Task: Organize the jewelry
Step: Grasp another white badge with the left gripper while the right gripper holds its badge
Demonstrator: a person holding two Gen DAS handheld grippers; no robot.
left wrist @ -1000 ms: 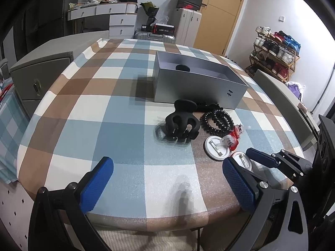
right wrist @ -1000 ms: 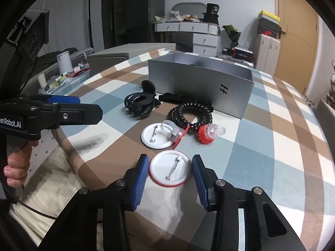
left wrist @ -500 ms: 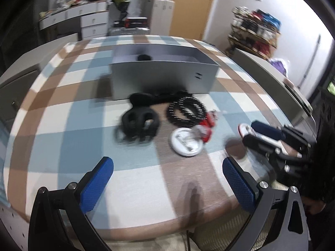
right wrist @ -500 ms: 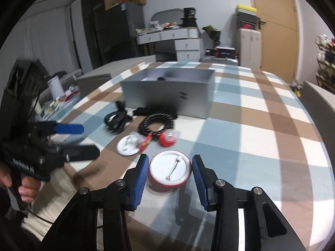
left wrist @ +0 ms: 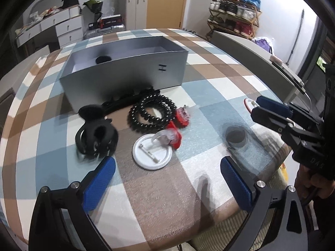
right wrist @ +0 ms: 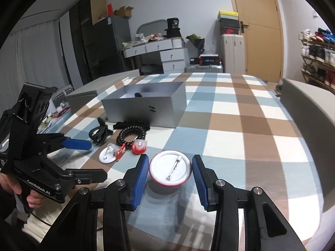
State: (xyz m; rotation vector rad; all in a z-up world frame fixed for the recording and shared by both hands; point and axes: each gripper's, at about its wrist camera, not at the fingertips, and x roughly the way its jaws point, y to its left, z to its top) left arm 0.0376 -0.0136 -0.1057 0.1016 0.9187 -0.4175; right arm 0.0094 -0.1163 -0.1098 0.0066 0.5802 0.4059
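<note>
At the bottom of the right wrist view the right gripper point(right wrist: 170, 172) is clamped on a red-rimmed badge point(right wrist: 170, 171), lifted above the checked tablecloth point(right wrist: 240, 146). At lower left, the left gripper point(right wrist: 92, 159) has its fingers wide apart, holding nothing. Beyond lie a white badge point(left wrist: 152, 153), black hair claw point(left wrist: 95, 135) and bead bracelet point(left wrist: 151, 113) — then the grey box point(left wrist: 129, 77), centre frame.

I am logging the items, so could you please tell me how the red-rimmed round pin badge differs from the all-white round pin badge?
The red-rimmed round pin badge is held between the right gripper pads, above the table; the all-white round pin badge lies on the checked tablecloth. The red-rimmed one is clear of other items; a red-and-clear clip overlaps the white one. Both show white backs with metal pins.
</note>
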